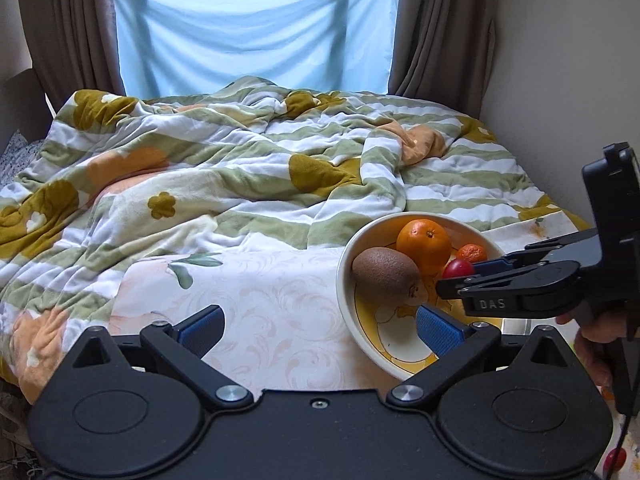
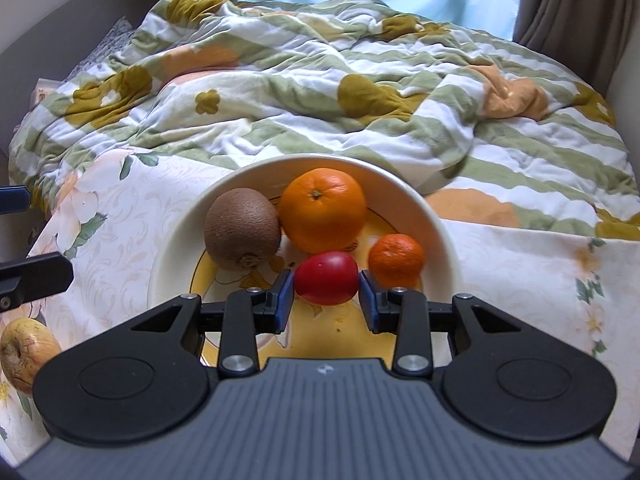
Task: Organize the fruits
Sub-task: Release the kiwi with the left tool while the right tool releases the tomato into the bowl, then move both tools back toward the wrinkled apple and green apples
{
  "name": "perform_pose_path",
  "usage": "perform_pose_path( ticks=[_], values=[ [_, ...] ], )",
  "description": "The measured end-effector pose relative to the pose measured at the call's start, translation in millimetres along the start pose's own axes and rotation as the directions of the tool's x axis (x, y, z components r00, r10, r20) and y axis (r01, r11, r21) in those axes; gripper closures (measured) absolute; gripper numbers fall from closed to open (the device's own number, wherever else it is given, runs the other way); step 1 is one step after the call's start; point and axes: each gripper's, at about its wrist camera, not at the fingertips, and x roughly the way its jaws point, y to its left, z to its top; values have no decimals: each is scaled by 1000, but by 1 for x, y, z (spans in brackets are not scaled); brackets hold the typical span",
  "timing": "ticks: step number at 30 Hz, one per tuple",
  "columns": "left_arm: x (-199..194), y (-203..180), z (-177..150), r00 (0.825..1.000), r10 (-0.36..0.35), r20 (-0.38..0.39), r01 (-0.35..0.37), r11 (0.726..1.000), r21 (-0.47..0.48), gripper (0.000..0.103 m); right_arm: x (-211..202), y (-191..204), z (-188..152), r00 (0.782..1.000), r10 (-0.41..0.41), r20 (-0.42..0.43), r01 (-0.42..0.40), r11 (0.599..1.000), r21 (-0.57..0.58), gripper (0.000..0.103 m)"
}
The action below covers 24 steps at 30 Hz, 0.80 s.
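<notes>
Right tongs [image 2: 326,294] clamp the red tomato [image 2: 326,278], long axis crosswise, low in the bowl [image 2: 176,240]; left tongs [image 1: 320,330] gape empty, lower left.

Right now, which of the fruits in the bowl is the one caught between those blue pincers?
The small red fruit, clamped in the right gripper above the bowl. The kiwi, big orange and little mandarin lie untouched.

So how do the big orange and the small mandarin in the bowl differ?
The big orange is far larger than the small mandarin. The orange sits at the back touching the kiwi; the mandarin sits nearer, right of the red fruit. Both are orange-skinned and lie in the bowl.
</notes>
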Motion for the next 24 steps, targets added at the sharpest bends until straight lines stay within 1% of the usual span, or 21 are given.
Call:
perform_pose_path(
  ticks=[5,6,7,8,9,10,12,19,24],
  values=[
    [-1,0,-2,1000,10,-3,-10,1000,-7,0,8,7,1,1000,13,5,-13,999,-33,52],
    [-1,0,-3,1000,12,-4,-12,1000,-6,0,9,7,1,1000,13,7,-13,999,-38,48],
    [-2,0,-3,1000,14,-5,-14,1000,-7,0,8,9,1,1000,15,12,-14,999,-46,37],
    [-4,1,-3,1000,16,-4,-17,1000,-9,0,6,10,1,1000,13,18,-12,998,-56,31],
    [-5,1,-3,1000,19,-4,-19,1000,-13,0,3,11,0,1000,8,27,-7,998,-63,18],
    [-7,1,-3,1000,19,-4,-19,1000,-19,0,-1,12,0,999,5,41,-2,998,-69,8],
    [-11,1,-3,1000,19,0,-19,999,-35,0,-8,12,-1,998,10,65,-6,998,-67,3],
    [-31,1,-3,999,40,20,-38,997,-66,0,-30,7,1,996,21,84,-18,999,-43,3],
    [-55,-5,-3,997,54,54,-50,996,-69,0,-54,4,-1,993,32,109,-28,999,-40,3]
  ],
)
